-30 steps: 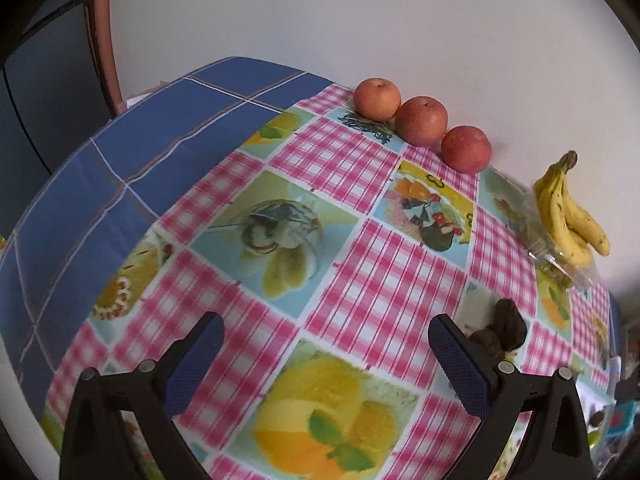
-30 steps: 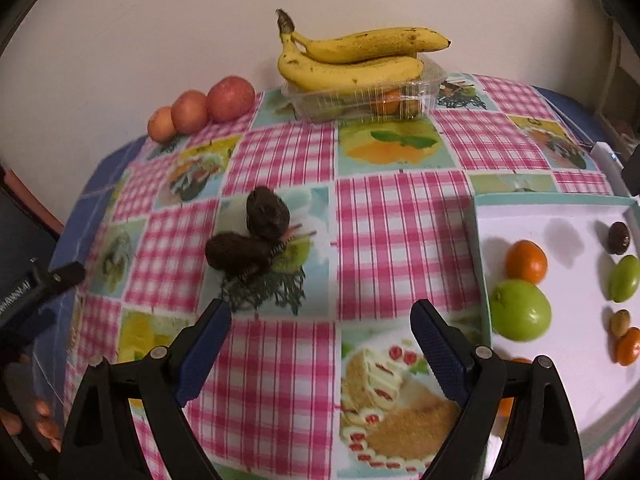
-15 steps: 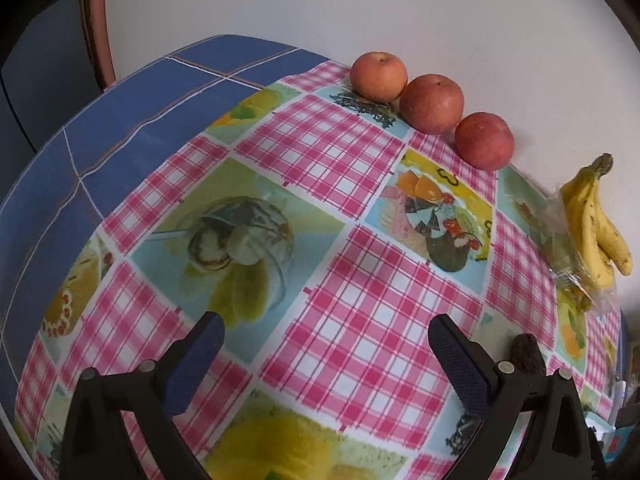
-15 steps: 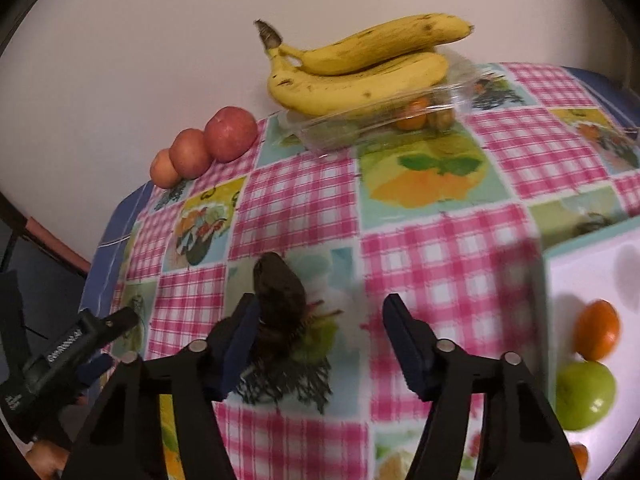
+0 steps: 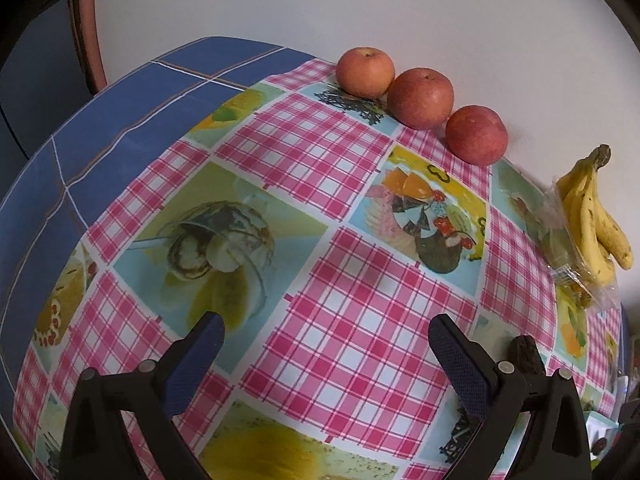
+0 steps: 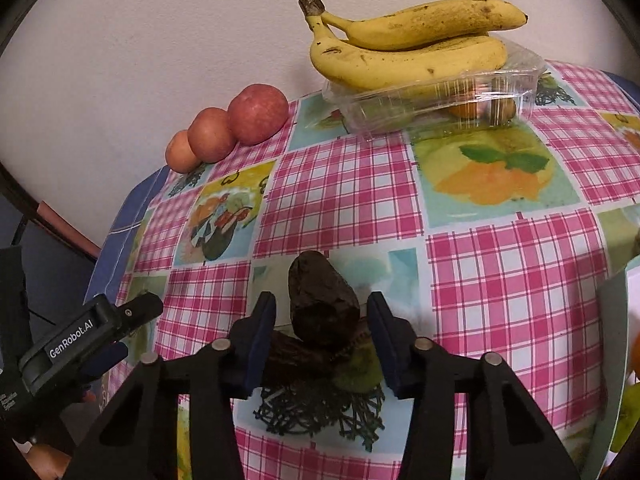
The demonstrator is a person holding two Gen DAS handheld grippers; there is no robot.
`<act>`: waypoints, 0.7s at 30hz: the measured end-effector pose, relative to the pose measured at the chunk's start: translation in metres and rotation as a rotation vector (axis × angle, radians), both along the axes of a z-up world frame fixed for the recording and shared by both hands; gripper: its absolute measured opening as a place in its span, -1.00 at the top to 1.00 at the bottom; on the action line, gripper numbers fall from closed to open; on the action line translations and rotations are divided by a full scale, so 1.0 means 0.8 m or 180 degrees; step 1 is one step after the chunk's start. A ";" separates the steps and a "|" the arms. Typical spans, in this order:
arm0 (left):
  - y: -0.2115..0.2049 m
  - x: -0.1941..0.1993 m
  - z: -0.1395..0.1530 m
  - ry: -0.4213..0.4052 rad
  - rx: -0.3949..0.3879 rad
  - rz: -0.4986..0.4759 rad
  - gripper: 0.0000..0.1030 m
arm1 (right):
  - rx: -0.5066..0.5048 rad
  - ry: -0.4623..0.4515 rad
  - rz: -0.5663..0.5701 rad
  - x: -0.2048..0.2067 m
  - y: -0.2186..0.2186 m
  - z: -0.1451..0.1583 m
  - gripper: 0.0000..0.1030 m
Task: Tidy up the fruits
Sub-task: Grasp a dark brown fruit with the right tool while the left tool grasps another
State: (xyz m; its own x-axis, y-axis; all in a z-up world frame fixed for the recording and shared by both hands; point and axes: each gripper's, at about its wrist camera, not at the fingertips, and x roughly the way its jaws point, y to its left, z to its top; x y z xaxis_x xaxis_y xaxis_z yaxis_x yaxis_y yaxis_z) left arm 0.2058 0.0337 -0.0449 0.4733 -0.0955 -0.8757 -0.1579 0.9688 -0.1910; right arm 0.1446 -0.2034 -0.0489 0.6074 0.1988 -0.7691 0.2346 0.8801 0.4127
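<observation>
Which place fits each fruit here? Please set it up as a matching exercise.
Things:
1. bananas
2. three apples
3. dark avocado
4. small orange fruit

Places:
A. between the right claw's fingers
B. inside the clear plastic box
C. in a row along the wall
D. on top of the clear plastic box

Pairs: 1-D, 2-C, 3-A, 4-B

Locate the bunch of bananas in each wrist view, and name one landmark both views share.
Left wrist: bananas at the right edge, against the wall.
Right wrist: bananas top centre, lying on a clear plastic box.
Shared landmark: the row of three apples along the wall.
</observation>
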 end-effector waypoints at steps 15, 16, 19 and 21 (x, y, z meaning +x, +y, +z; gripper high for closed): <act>-0.031 -0.009 0.002 0.0144 -0.0317 -0.0134 -0.98 | -0.0213 0.0161 -0.0228 -0.023 -0.044 0.009 0.30; -0.035 -0.010 0.002 0.0153 -0.0331 -0.0162 -0.98 | -0.0218 0.0185 -0.0258 -0.025 -0.050 0.010 0.30; -0.052 -0.014 0.004 0.0152 -0.0332 -0.0271 -0.91 | -0.0275 0.0231 -0.0326 -0.031 -0.063 0.011 0.30; -0.063 -0.016 0.006 0.0169 -0.0363 -0.0347 -0.76 | -0.0348 0.0262 -0.0351 -0.035 -0.068 0.013 0.30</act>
State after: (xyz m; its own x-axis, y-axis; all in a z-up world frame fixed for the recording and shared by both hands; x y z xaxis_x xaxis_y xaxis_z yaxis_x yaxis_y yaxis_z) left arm 0.1927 -0.0169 -0.0403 0.4080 -0.2439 -0.8798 -0.0659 0.9533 -0.2948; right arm 0.1164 -0.2579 -0.0383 0.5550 0.0467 -0.8306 0.3613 0.8858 0.2913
